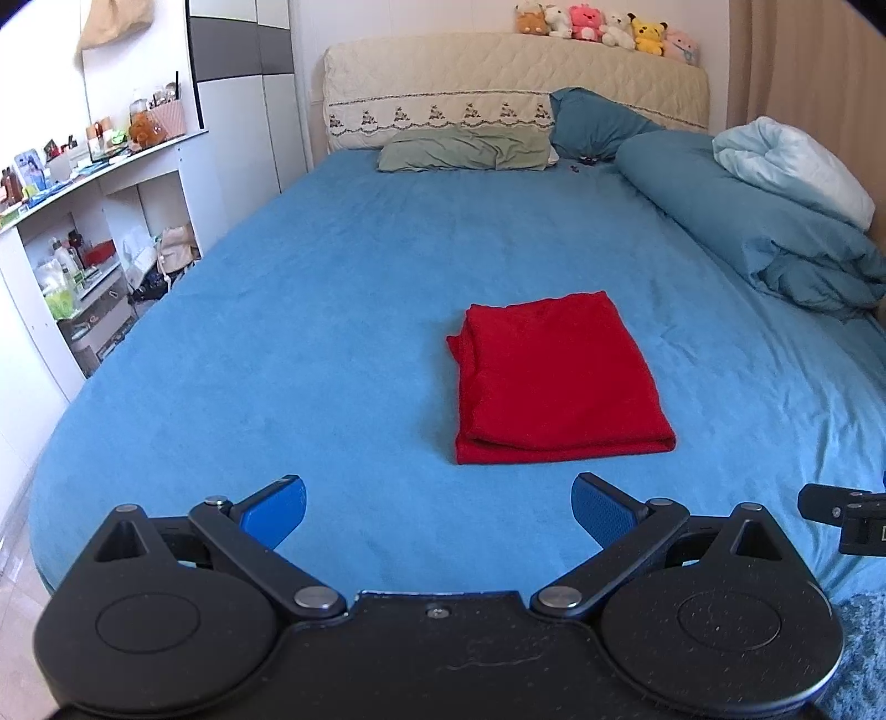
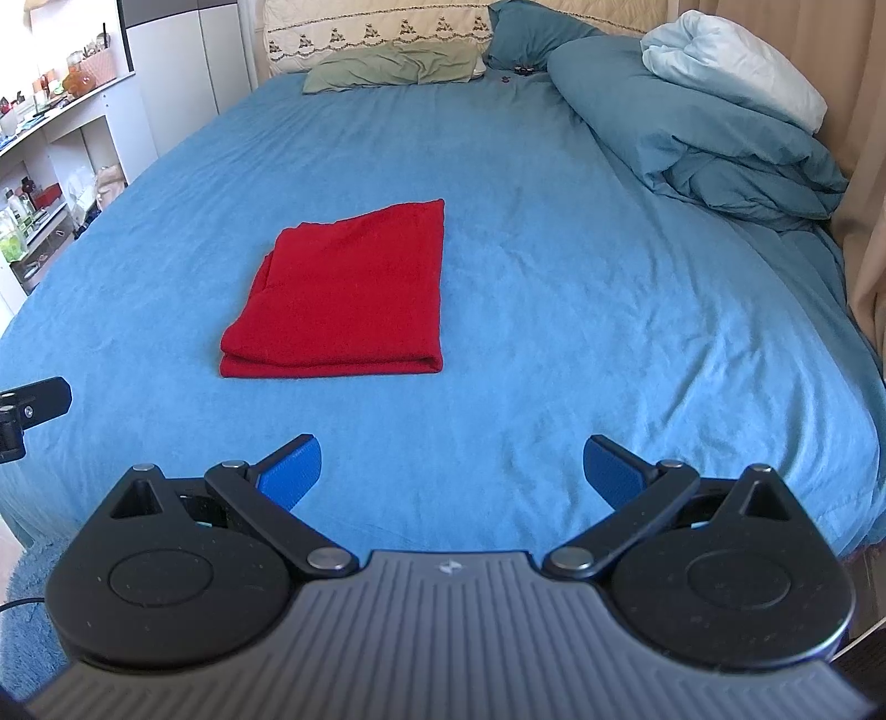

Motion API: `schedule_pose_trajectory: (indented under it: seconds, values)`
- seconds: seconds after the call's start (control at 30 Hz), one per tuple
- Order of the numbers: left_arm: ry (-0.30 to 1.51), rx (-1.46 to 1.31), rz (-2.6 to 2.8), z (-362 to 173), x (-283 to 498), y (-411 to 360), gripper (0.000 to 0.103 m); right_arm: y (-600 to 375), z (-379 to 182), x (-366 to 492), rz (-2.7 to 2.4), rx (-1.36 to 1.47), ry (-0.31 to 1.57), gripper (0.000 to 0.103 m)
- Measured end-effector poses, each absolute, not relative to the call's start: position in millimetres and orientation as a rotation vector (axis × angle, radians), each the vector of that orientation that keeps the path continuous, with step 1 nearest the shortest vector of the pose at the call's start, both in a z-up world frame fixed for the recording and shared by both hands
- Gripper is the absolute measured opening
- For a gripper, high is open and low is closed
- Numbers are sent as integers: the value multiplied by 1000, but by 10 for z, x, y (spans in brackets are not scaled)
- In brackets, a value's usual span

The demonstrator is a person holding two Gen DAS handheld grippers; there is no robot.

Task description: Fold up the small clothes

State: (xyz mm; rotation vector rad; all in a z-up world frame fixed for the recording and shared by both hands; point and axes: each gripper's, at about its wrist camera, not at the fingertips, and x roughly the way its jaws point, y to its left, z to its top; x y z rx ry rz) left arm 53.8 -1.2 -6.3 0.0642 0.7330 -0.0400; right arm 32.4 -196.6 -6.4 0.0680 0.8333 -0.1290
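Note:
A red garment [image 1: 556, 376] [image 2: 349, 293] lies folded into a neat rectangle on the blue bed sheet [image 1: 310, 310] [image 2: 581, 288], its folded edge toward me. My left gripper [image 1: 438, 507] hovers open near the bed's foot, a little short of the garment and to its left, with nothing between its blue pads. My right gripper [image 2: 453, 468] is also open and empty, short of the garment and to its right. Each wrist view catches a black piece of the other gripper at its edge [image 1: 841, 518] [image 2: 27, 410].
A bunched blue duvet [image 1: 764, 221] [image 2: 709, 133] fills the bed's right side, with pillows [image 1: 465, 149] and plush toys [image 1: 603, 27] at the headboard. White shelves [image 1: 83, 221] crowded with bottles stand left of the bed. A blue shaggy rug [image 1: 861, 653] lies at the bed's foot.

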Motion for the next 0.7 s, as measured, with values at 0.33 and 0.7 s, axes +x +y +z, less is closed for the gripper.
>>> schedule_pose_trajectory:
  seconds: [0.33,0.7]
  values:
    - [713,83,-26,-35,503,-1,103,-1975,-74,321,-126,67,834,103]
    - [699,116,-24,-38,483,-63,103,-1877,-105,315,-131,68,835,103]
